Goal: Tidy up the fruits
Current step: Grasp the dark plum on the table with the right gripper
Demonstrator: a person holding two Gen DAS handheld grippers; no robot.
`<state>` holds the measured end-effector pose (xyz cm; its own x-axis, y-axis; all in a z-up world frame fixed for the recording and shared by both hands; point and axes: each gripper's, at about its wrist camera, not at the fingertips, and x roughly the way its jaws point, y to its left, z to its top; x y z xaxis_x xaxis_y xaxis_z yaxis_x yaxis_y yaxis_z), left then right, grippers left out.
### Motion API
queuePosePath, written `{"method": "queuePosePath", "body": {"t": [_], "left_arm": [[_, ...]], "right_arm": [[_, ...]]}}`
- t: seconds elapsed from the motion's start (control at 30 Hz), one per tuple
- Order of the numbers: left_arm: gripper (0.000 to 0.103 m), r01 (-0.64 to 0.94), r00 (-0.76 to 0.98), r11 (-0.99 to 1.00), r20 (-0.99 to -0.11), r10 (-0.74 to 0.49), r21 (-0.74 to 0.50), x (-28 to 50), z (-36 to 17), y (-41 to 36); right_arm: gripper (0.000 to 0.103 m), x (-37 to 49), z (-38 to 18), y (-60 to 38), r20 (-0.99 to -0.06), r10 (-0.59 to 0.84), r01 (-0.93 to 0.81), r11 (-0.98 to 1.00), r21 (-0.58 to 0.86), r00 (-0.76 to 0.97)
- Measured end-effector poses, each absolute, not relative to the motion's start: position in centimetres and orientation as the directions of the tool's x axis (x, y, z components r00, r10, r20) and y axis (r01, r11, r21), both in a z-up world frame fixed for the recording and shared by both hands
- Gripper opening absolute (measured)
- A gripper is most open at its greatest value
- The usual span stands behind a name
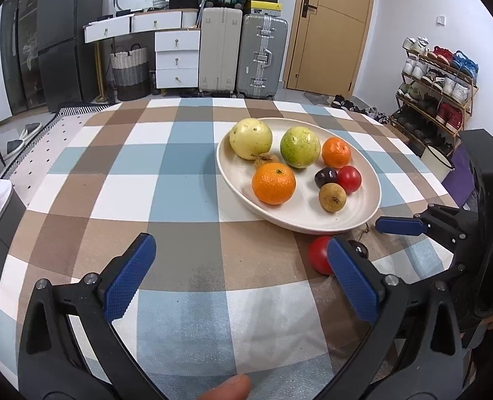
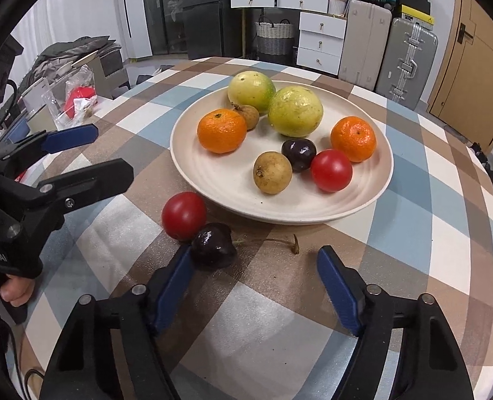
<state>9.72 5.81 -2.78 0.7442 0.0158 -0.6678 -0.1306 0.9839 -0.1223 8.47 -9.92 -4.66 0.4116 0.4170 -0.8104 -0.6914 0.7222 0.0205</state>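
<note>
A cream plate (image 2: 363, 200) on the checked tablecloth holds two yellow-green fruits, two mandarins (image 2: 221, 130), a red tomato (image 2: 331, 170), a dark cherry and two brown longans. On the cloth in front of the plate lie a second red tomato (image 2: 183, 215) and a dark cherry (image 2: 213, 245) with a long stem. My right gripper (image 2: 256, 256) is open around the cherry; its left pad touches the cherry, while the right pad is apart from it. My left gripper (image 1: 239, 245) stands open over bare cloth, left of the tomato (image 1: 318, 258) and the plate (image 1: 313, 226).
In the right wrist view my left gripper (image 2: 113, 151) hangs to the left of the loose tomato. A clear bag with red contents (image 2: 73, 100) lies at the table's left edge. Suitcases (image 1: 239, 53), drawers and a shoe rack (image 1: 436, 90) stand beyond the table.
</note>
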Motion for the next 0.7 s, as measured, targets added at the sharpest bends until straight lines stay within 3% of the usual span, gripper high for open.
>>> {"method": "queuePosePath", "body": {"t": [0.2,0.53,0.7], "left_arm": [[0.103,-0.117,0.74,0.986,-0.672,0.008,-0.117,9.8,-3.0,5.5],[0.103,-0.102,0.74,0.988,-0.673,-0.004,-0.118,9.8,-3.0,5.3],[0.103,-0.093,0.731,0.988,-0.682,-0.017,-0.125,9.9,-3.1,5.2]], "right_arm": [[0.062,7.9,-4.4,-9.6,-0.802,0.433,-0.715,0.699,0.013,0.41],[0.027,6.9,-3.9,-9.4,-0.784,0.492,-0.757,0.652,0.044,0.378],[0.026,6.7,-3.8,-9.6,-0.777,0.502,-0.763,0.644,0.044,0.379]]}}
